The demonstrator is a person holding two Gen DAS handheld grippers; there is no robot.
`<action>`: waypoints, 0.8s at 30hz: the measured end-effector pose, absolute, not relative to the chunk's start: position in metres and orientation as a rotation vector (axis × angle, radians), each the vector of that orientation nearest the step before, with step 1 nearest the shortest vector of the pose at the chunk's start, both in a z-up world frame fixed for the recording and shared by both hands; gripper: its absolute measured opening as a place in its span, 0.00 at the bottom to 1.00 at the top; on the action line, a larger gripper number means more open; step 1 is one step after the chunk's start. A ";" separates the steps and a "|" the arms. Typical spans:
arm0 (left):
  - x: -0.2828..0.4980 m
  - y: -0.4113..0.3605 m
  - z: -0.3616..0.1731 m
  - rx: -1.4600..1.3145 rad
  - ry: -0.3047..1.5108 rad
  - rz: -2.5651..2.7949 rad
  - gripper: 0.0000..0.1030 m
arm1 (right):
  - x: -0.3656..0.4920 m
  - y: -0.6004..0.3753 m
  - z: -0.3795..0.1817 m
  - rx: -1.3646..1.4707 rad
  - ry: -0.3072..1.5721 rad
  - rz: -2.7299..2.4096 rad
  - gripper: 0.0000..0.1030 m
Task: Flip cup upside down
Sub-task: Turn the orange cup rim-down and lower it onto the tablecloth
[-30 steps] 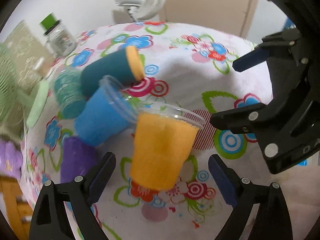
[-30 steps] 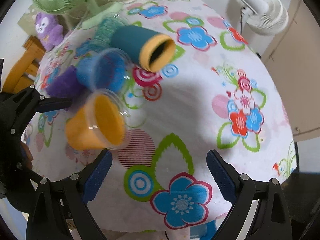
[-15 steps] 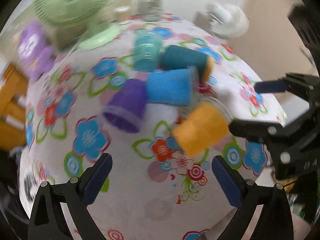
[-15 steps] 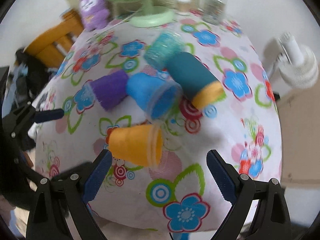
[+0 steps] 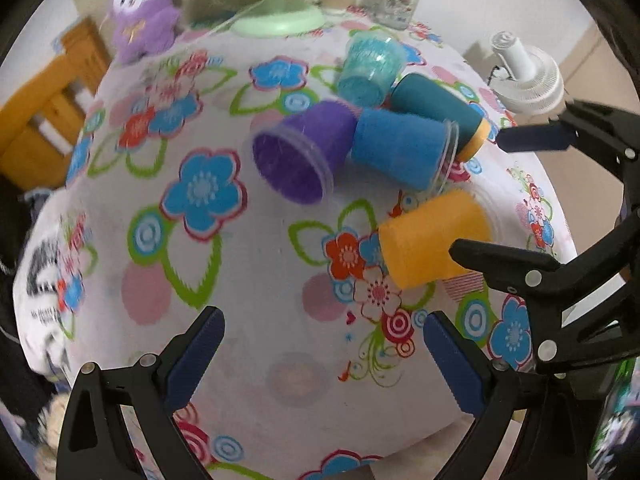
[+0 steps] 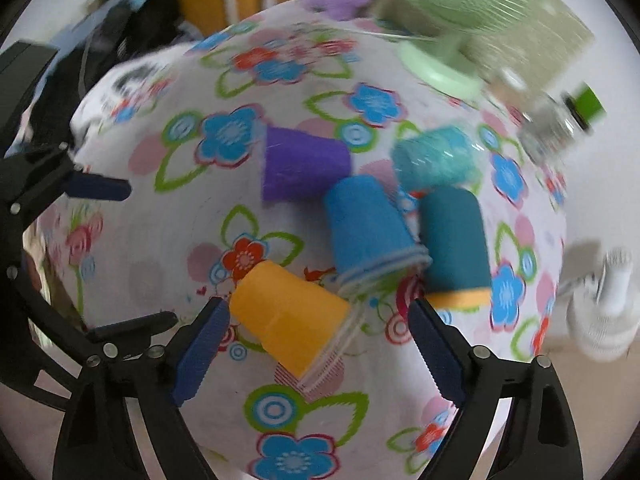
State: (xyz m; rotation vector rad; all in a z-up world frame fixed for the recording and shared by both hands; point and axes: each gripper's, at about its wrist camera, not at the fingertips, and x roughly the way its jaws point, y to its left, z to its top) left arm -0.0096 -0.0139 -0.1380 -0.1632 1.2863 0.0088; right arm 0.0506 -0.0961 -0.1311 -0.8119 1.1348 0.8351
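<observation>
A second earlier the orange cup (image 6: 290,316) had stood almost upright between the fingers of the left tool (image 5: 322,356), rim up; half a second earlier it had tipped over. Now it lay on its side on the flowered counter (image 5: 248,280), and the left tool had backed well away from it, its view taking in far more of the cloth.

The left tool stood wide open and held nothing, with bare cloth between its blue pads (image 5: 196,356). The right tool (image 6: 320,344) was also spread wide and gripped nothing; the orange cup lay in the gap between its fingers, the closed base close to the left-hand pad (image 6: 204,352), though the blur hid whether they touched. In the left wrist view the right tool's dark finger crossed in front of the cup's open end.

The orange cup's clear rim pointed away from the left tool; its inside could not be seen. Behind it lay a blue cup (image 5: 400,150) on its side, its rim near the orange one. A purple cup (image 5: 304,152) lay beside it with its mouth toward the left tool and nothing visible inside. A dark teal cup (image 6: 454,240) with an orange rim lay beside the blue cup, and a light teal cup (image 5: 370,68) sat just beyond.
</observation>
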 end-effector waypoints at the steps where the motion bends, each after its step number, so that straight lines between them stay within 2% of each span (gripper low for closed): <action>1: -0.011 -0.014 -0.141 -0.170 1.294 0.018 0.98 | 0.049 -0.092 -0.134 -0.845 1.132 0.851 0.85; 3: -0.013 -0.014 -0.146 -0.182 1.307 0.041 0.98 | 0.045 -0.085 -0.139 -0.904 1.129 0.894 0.82; 19: -0.032 -0.005 -0.184 -0.299 1.368 0.158 0.98 | 0.033 -0.053 -0.188 -1.248 1.229 1.141 0.80; 24: -0.039 0.008 -0.193 -0.372 1.367 0.213 0.98 | 0.021 -0.049 -0.207 -1.347 1.232 1.176 0.73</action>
